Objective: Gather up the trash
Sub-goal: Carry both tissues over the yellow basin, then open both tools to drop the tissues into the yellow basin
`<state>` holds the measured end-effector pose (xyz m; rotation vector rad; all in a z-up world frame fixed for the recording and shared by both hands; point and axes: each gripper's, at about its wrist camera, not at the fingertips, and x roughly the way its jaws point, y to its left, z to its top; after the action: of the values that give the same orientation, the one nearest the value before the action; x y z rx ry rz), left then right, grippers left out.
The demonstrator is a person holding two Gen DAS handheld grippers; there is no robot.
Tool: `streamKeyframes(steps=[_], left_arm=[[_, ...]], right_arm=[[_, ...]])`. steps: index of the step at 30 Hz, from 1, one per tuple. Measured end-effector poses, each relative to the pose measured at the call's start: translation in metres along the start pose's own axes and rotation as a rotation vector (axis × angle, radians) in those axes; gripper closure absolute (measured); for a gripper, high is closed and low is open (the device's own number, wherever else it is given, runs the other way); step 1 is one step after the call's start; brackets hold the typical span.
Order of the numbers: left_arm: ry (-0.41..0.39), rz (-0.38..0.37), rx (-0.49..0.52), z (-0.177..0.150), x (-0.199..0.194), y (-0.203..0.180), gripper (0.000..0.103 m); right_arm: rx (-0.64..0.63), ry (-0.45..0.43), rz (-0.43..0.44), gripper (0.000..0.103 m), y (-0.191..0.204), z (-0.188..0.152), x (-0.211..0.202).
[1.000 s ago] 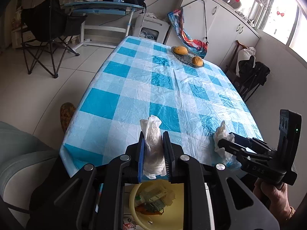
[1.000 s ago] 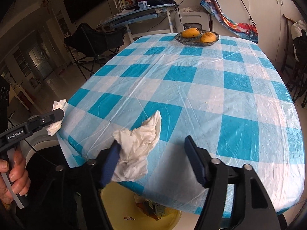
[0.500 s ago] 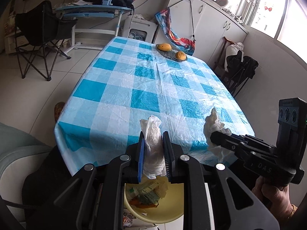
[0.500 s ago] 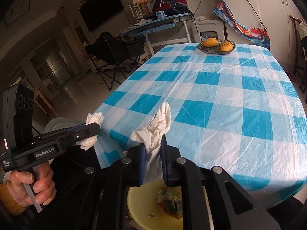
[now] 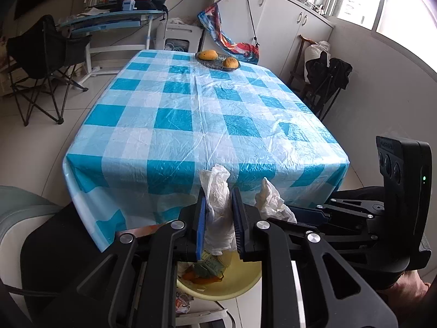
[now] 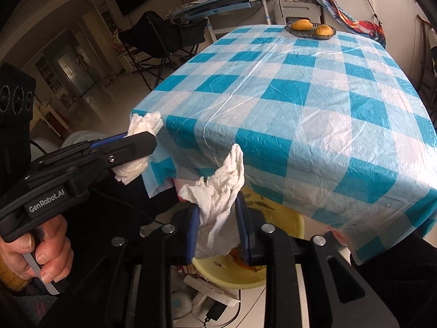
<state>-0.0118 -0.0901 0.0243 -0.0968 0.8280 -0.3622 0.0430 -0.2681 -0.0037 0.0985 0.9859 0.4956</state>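
Step in hand: the drop-off stage of the trash collection is judged to be reached, with both tissues carried off the table edge and held above the yellow basin (image 5: pixel 232 287) on the floor.
Left claw: the left claw (image 5: pixel 217 218) is kept narrow, clamped on a crumpled white tissue (image 5: pixel 217 188) directly over the basin.
Right claw: the right claw (image 6: pixel 218 229) is opening; a second crumpled tissue (image 6: pixel 221 191) is seen between its blue pads, seemingly loosened but not yet fallen.
Basin: wrappers and orange scraps are already seen inside it, just below the table's near edge.
Next move: a full release by the right claw is called for, then an opening of the left one, with both kept over the basin so that the light paper is not carried past the rim.
Table: a blue-and-white checked plastic cloth (image 5: pixel 191 114) is spread over it; no trash is seen left on top, only a dish with two mangoes (image 5: pixel 218 60) at the far end.
Room: a folding chair (image 5: pixel 41 63), a cluttered desk (image 5: pixel 114 22) and white cabinets (image 5: pixel 286 27) are seen beyond, on a pale tiled floor.
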Motion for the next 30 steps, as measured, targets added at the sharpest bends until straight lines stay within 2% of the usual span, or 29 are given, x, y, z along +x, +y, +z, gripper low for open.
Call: streamKeyframes(steps=[1, 3, 8, 11, 12, 14, 15, 16, 17, 18, 20, 22, 24, 30], left_arm=[[0.005, 0.001, 0.001, -0.002, 0.001, -0.001, 0.086], [0.016, 0.001, 0.005, -0.005, 0.003, -0.003, 0.086], [0.038, 0.008, 0.024, -0.012, 0.007, -0.009, 0.086], [0.062, 0.017, 0.032, -0.015, 0.011, -0.012, 0.086], [0.071, 0.023, 0.036, -0.017, 0.012, -0.013, 0.083], [0.071, 0.044, 0.04, -0.018, 0.013, -0.014, 0.075], [0.061, 0.055, 0.043, -0.019, 0.011, -0.016, 0.069], [0.046, 0.066, 0.046, -0.019, 0.008, -0.017, 0.063], [0.028, 0.079, 0.051, -0.018, 0.005, -0.018, 0.06], [0.009, 0.092, 0.057, -0.017, 0.0, -0.019, 0.054], [-0.036, 0.12, 0.067, -0.014, -0.008, -0.021, 0.045], [-0.085, 0.148, 0.074, -0.011, -0.018, -0.023, 0.033], [-0.125, 0.172, 0.08, -0.01, -0.025, -0.023, 0.027], [-0.178, 0.205, 0.085, -0.008, -0.038, -0.022, 0.022]], right_arm=[[0.004, -0.002, -0.008, 0.068, -0.001, -0.002, -0.001], [0.016, -0.011, -0.023, 0.057, -0.003, -0.003, -0.004], [0.049, -0.036, -0.033, 0.047, -0.01, -0.004, -0.011], [0.053, -0.083, -0.055, 0.043, -0.01, -0.004, -0.02], [0.052, -0.107, -0.075, 0.039, -0.009, -0.003, -0.024], [0.042, -0.182, -0.142, 0.033, -0.006, -0.002, -0.038], [0.033, -0.233, -0.193, 0.026, -0.004, -0.002, -0.047], [0.024, -0.29, -0.258, 0.021, 0.0, -0.003, -0.056], [0.016, -0.346, -0.329, 0.009, 0.003, -0.004, -0.064], [0.006, -0.398, -0.39, 0.007, 0.006, -0.006, -0.071], [0.0, -0.446, -0.483, 0.007, 0.008, -0.01, -0.075], [0.008, -0.432, -0.484, 0.007, 0.006, -0.01, -0.072], [0.015, -0.42, -0.477, 0.007, 0.001, -0.006, -0.069], [-0.009, -0.395, -0.481, 0.007, 0.004, -0.005, -0.061]])
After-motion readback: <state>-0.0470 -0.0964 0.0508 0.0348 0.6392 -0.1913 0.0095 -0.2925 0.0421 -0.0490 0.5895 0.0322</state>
